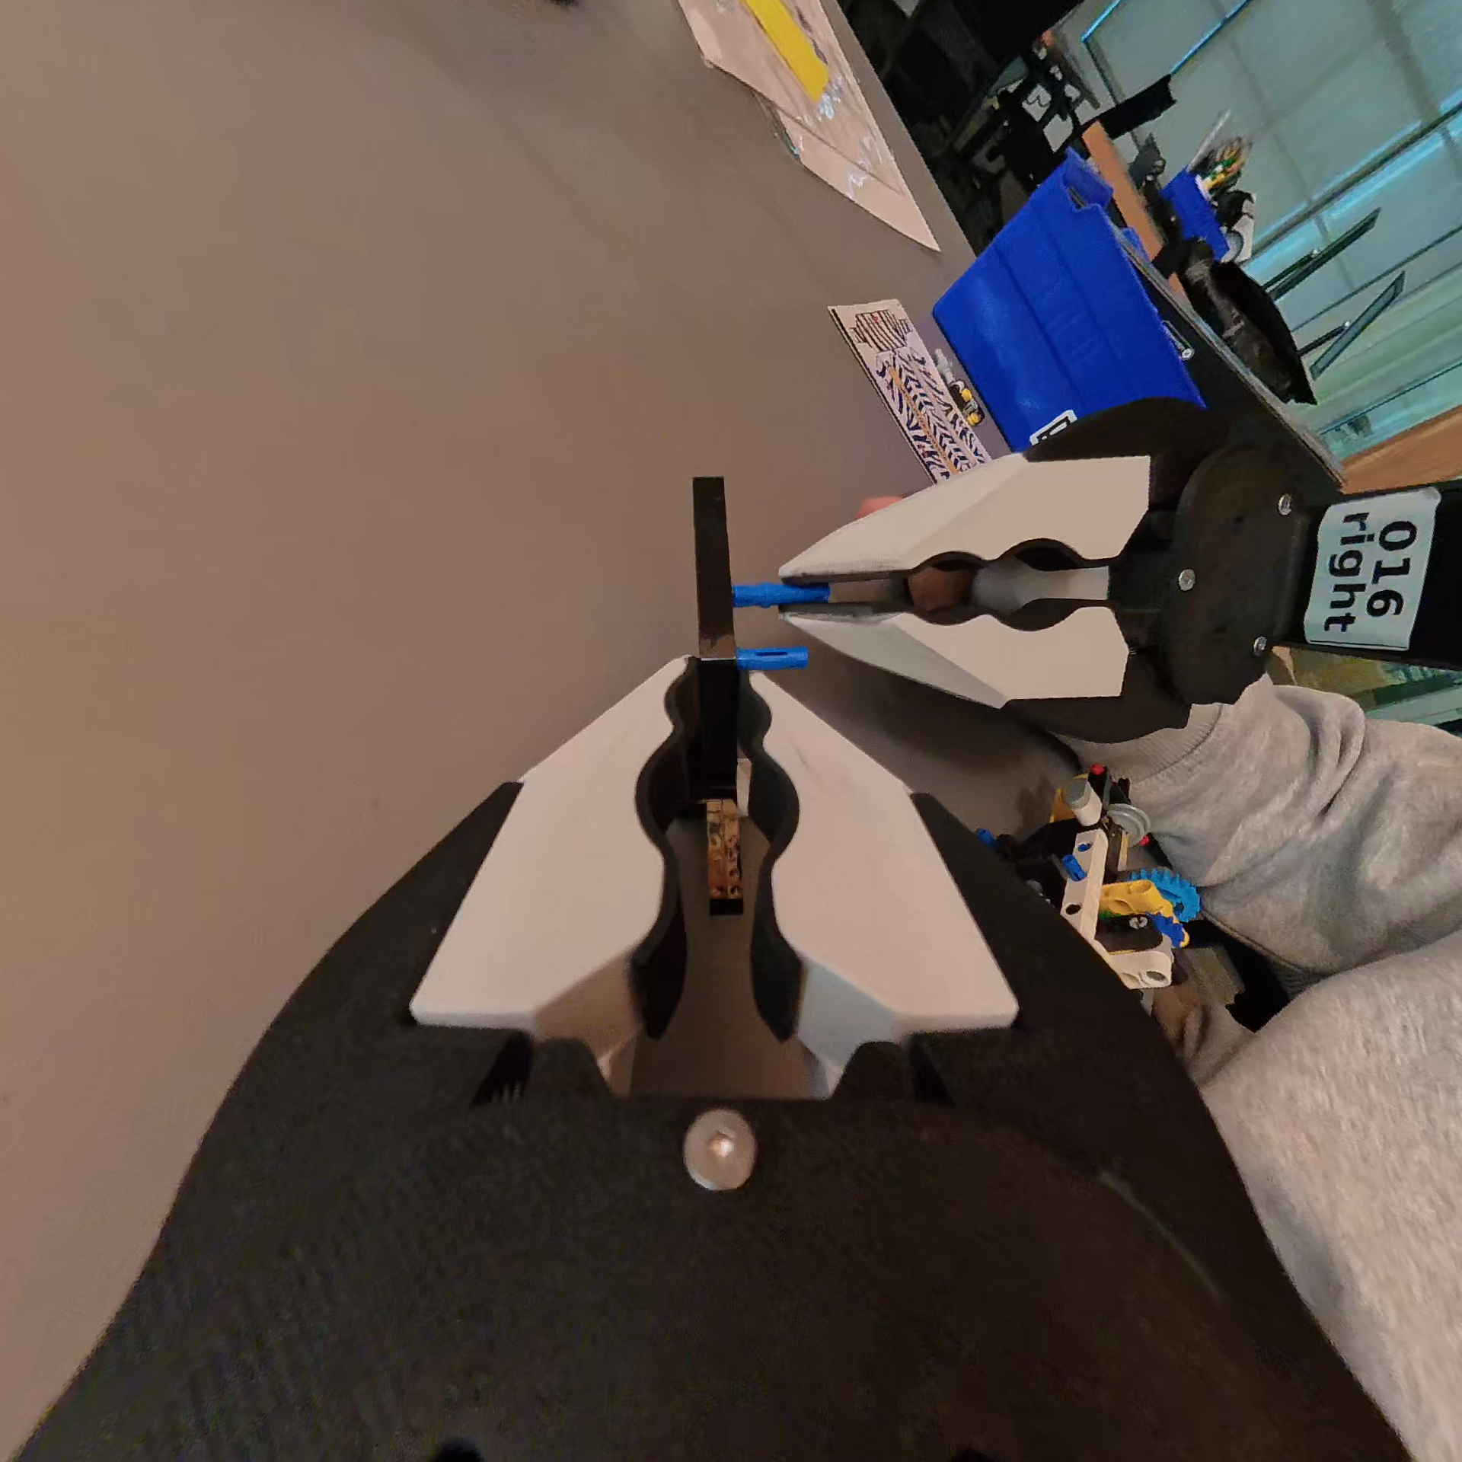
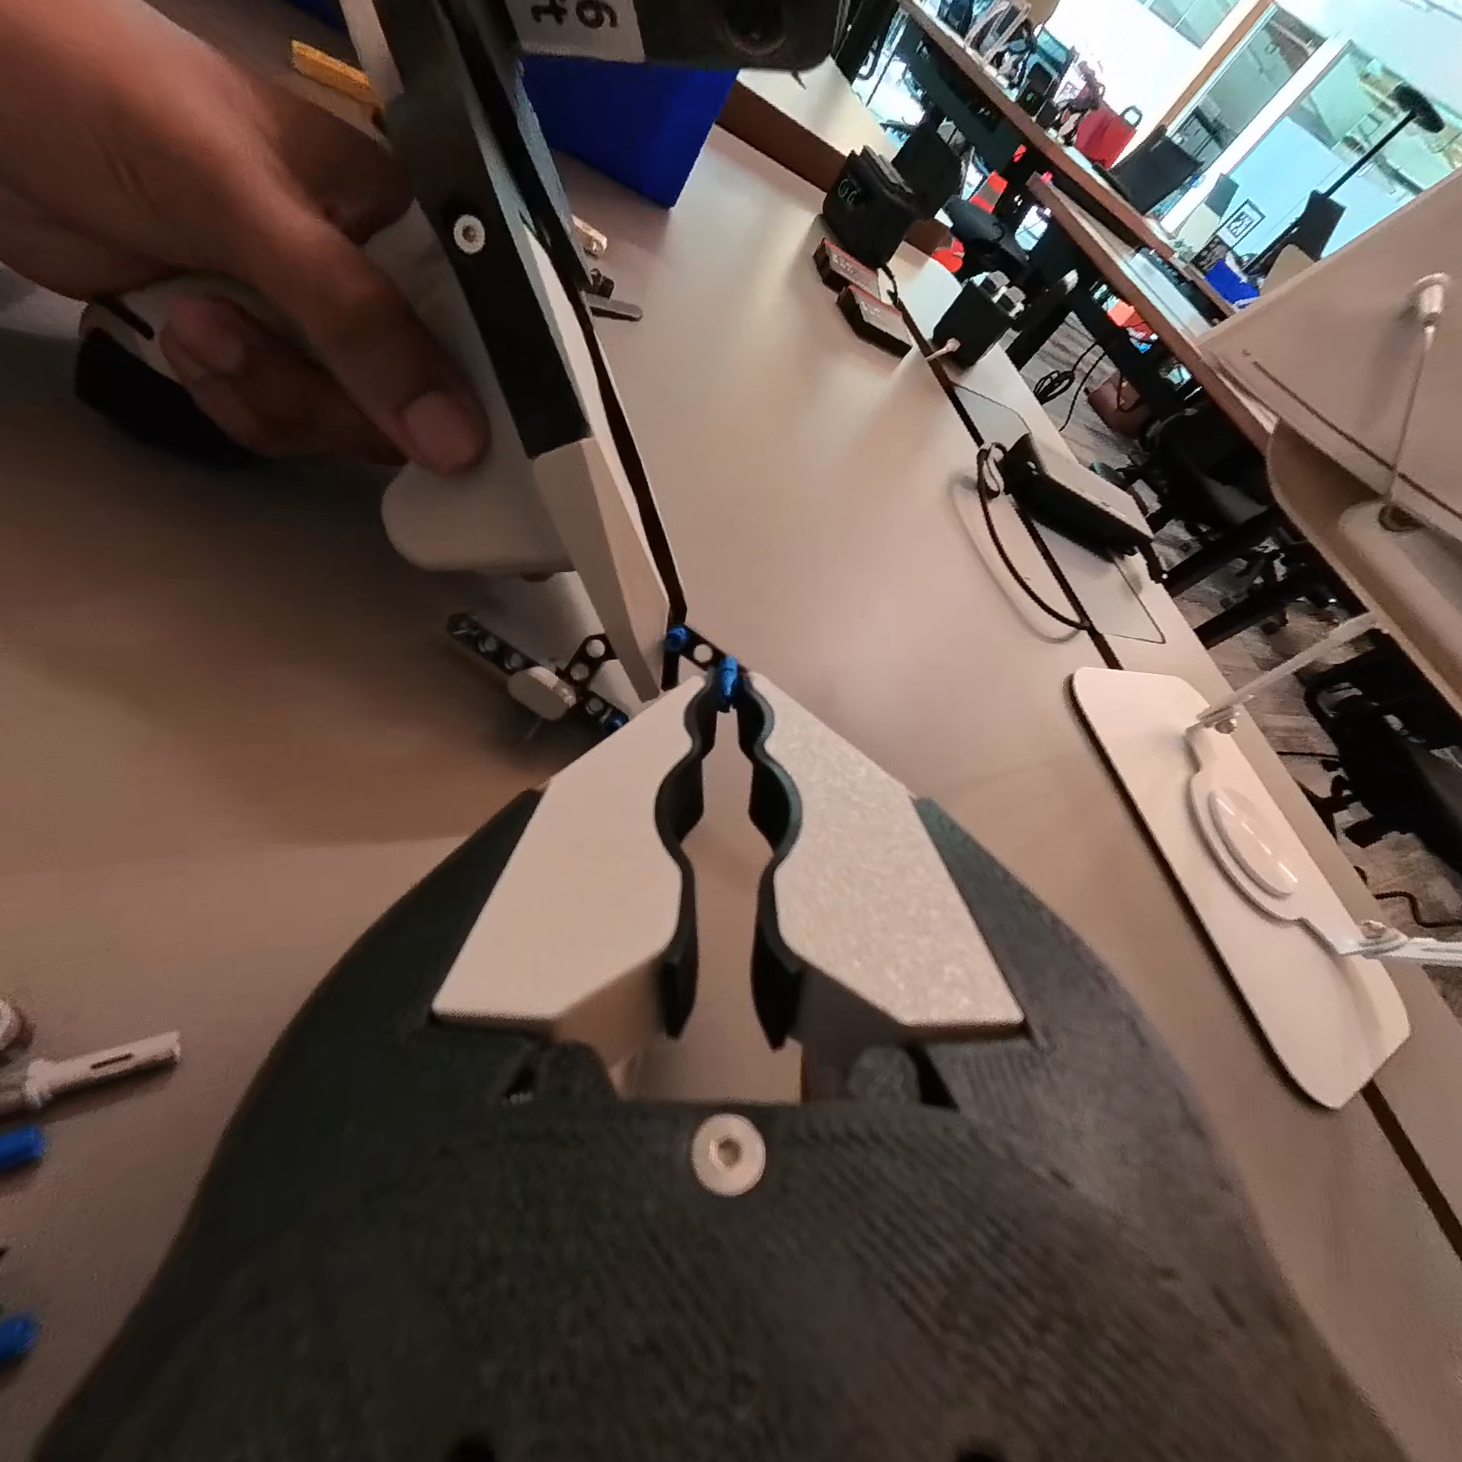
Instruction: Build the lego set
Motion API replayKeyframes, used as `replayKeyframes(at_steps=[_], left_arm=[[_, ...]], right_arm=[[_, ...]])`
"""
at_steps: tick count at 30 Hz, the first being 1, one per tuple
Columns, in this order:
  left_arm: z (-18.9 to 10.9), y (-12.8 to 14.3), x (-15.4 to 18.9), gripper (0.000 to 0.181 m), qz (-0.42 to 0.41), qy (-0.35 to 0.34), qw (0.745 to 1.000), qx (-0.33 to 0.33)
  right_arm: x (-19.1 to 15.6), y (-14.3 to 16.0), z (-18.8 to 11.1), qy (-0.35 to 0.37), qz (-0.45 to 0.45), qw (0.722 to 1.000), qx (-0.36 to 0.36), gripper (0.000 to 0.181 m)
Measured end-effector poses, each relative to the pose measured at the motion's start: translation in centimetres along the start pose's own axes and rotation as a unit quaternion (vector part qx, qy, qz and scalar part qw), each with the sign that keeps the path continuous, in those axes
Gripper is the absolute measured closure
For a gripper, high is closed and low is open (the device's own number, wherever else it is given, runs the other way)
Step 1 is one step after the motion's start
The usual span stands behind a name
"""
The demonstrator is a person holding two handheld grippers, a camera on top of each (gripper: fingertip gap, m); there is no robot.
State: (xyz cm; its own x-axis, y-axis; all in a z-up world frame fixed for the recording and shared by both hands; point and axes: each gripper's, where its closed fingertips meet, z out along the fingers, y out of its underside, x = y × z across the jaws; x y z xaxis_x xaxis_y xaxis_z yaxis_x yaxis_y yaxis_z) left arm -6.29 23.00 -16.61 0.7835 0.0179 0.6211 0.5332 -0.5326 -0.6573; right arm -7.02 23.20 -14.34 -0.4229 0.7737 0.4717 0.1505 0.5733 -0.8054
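Blue pin [image 1: 779, 594] pinched crosswise in the right gripper [image 1: 791, 601] points straight at the upright black beam [image 1: 710, 554] clamped by the left gripper [image 1: 716, 672] (second pin [image 1: 771, 657] already seated just below).

Our left claw [image 1: 716, 672] clamps a black Technic beam [image 1: 710, 566], which juts past the fingertips. Two blue pins stick out of its side — the upper blue pin [image 1: 771, 594] pinched in our right claw [image 1: 791, 592], the lower blue pin [image 1: 771, 657] free. Over the grey desk [image 1: 316, 395] lie a part-built model [image 1: 1107, 878], a blue bin [image 1: 1060, 332] and a patterned sticker sheet [image 1: 918, 388].
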Motion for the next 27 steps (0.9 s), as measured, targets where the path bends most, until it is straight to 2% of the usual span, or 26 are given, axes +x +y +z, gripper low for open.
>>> replayKeyframes(at_steps=[9, 18, 27], left_arm=[[0.05, 0.02, -0.01, 0.174, 0.039, -0.035, 0.999, 0.000], [-0.03, -0.03, 0.44, 0.172, 0.057, -0.030, 0.998, 0.004], [0.24, 0.51, 0.69, 0.171, 0.058, -0.017, 0.998, -0.014]], right_arm=[[0.02, 0.26, 0.02, -0.008, 0.026, 1.000, -0.012, 0.178], [-0.12, 0.59, 0.05, -0.042, 0.089, 0.995, -0.026, 0.178], [-0.48, 0.95, -0.20, -0.116, 0.171, 0.978, -0.030, 0.178]])
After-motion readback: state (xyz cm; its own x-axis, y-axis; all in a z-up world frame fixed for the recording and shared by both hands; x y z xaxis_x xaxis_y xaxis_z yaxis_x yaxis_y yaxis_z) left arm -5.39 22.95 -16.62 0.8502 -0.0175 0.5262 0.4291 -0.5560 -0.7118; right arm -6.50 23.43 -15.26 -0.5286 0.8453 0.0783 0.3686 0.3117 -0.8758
